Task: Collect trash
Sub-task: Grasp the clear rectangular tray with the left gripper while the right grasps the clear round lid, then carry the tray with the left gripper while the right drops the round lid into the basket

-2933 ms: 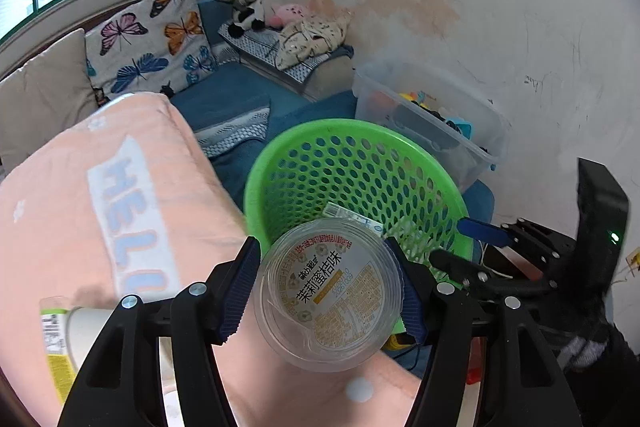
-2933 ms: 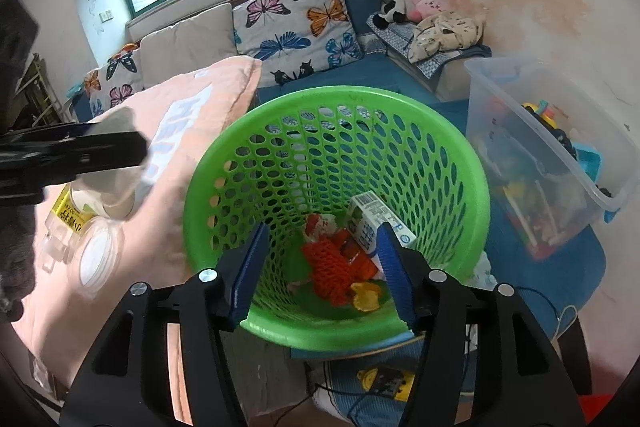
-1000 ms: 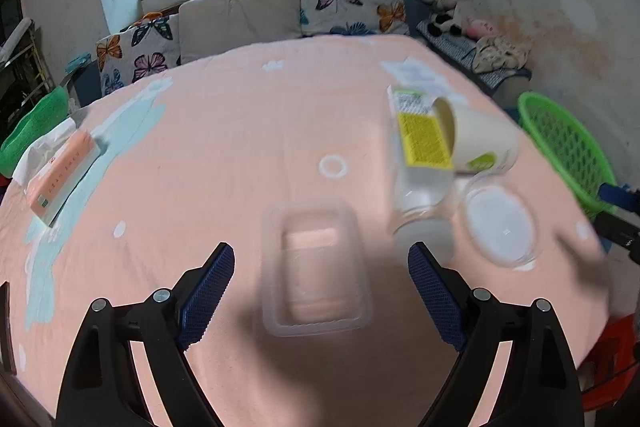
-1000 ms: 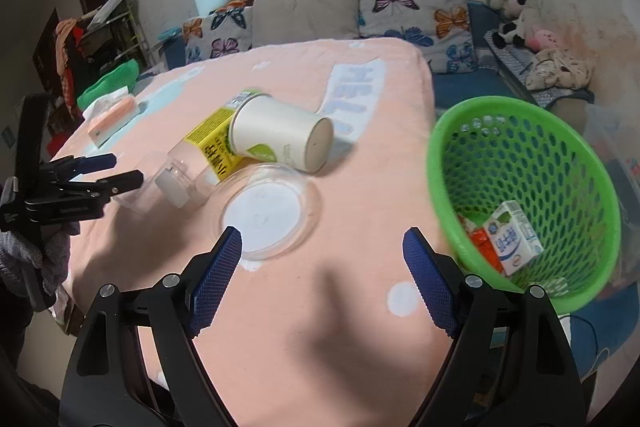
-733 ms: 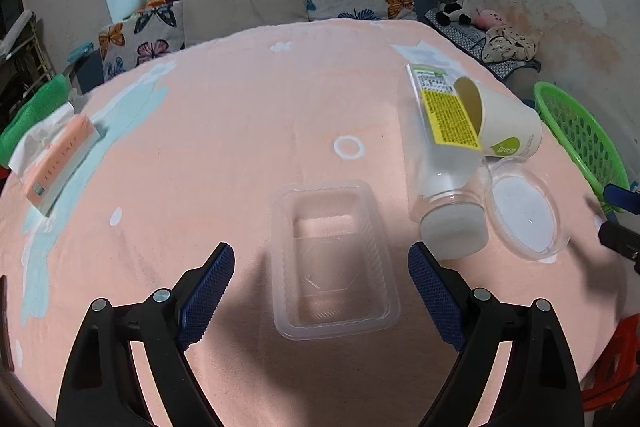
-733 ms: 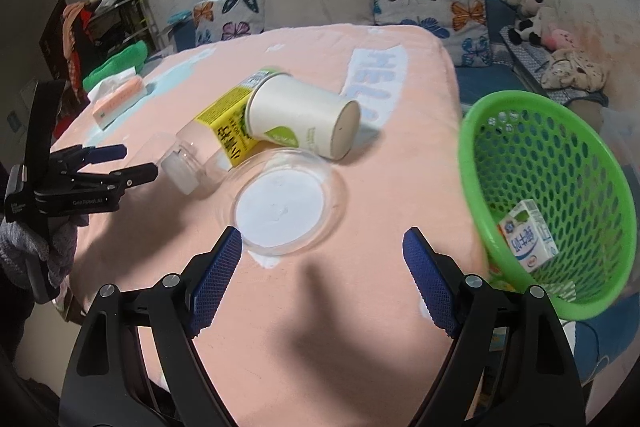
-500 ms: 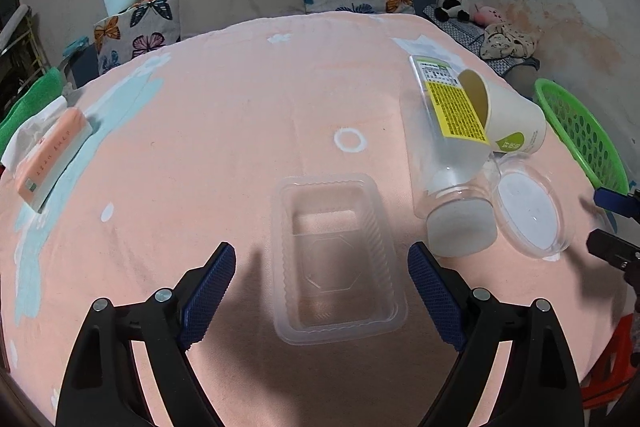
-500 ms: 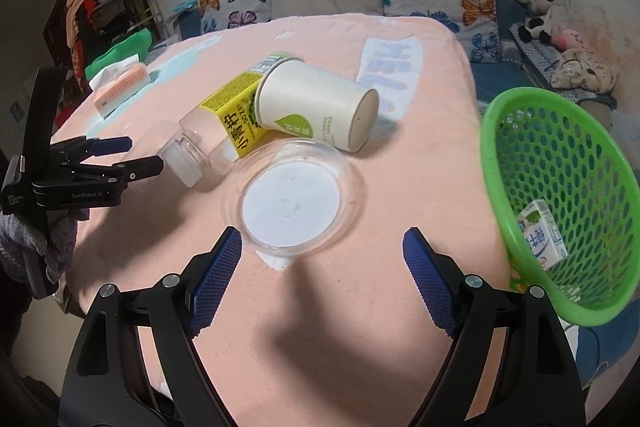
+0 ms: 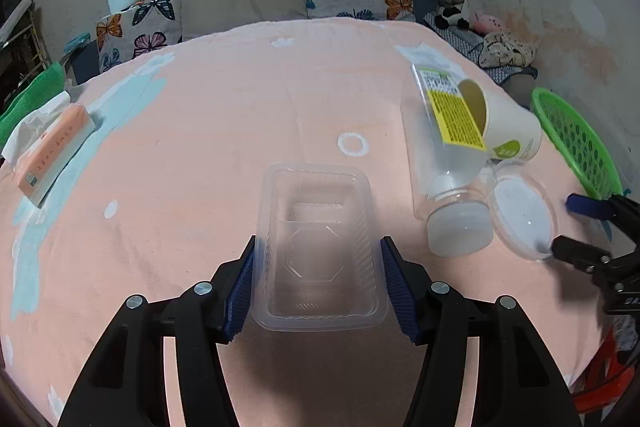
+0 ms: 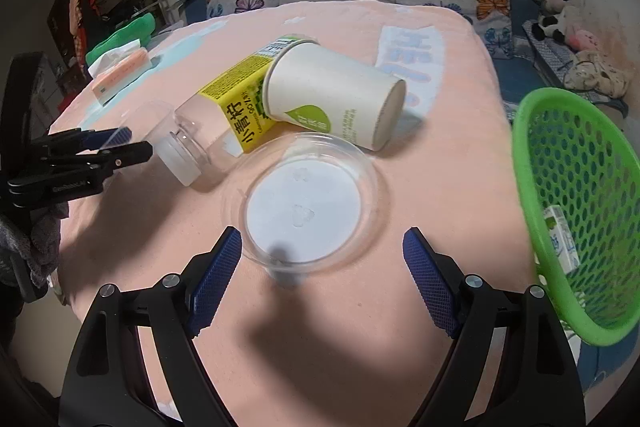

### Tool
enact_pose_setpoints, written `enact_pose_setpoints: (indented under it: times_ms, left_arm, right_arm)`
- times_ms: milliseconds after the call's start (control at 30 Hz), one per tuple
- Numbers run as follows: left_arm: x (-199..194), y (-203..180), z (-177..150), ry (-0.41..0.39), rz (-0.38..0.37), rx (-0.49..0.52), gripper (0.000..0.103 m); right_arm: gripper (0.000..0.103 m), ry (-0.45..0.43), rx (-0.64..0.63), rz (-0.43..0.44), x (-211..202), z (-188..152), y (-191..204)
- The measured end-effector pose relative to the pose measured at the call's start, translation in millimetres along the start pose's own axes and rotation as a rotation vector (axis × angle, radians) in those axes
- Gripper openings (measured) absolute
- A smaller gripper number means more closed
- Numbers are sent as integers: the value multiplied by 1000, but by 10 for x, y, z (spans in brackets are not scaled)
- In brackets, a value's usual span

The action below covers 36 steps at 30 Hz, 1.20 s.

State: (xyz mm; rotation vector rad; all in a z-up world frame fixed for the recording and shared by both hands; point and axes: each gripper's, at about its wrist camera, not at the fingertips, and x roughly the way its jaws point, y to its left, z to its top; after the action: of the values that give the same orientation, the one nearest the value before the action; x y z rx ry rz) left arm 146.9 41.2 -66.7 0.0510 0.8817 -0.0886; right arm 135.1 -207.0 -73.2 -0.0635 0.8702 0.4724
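Note:
A clear plastic tray (image 9: 316,227) lies on the peach tablecloth between my left gripper's (image 9: 318,279) blue pads. The jaws are closing, and both pads touch the tray's long sides. In the right wrist view, my right gripper (image 10: 322,255) stands open just in front of a clear round lid (image 10: 304,199), whose near rim lies between the fingertips. Behind the lid, a clear bottle (image 10: 224,123) with a yellow label and a white paper cup (image 10: 332,99) lie on their sides. The green mesh basket (image 10: 576,187) hangs off the table's right edge.
A small milk carton (image 10: 560,239) lies in the basket. An orange tissue pack (image 9: 56,147) rests at the table's far left. Butterfly cushions and a sofa stand behind the table. A gloved hand carries the left gripper (image 10: 128,143) near the bottle's cap.
The left jaws have closed in from wide apart until the pads meet the tray's sides. The right gripper has moved closer to the round lid, staying open.

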Motion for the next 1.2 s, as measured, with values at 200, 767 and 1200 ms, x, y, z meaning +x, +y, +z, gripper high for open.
enact_pose_setpoints:
  times_ms: [200,767,1200]
  left_arm:
    - [-137,25,20,-28,-9,-12,57]
    - [-360,17,98,-70,-44,-11,57]
    - [-533,-177,198,-108,-78,31,57]
  right_arm:
    - [93,1,-34,7,98,66,94]
    - [93,38,-67,-31,337,168,176]
    - [92,-3,-37,-19,89,101,68]
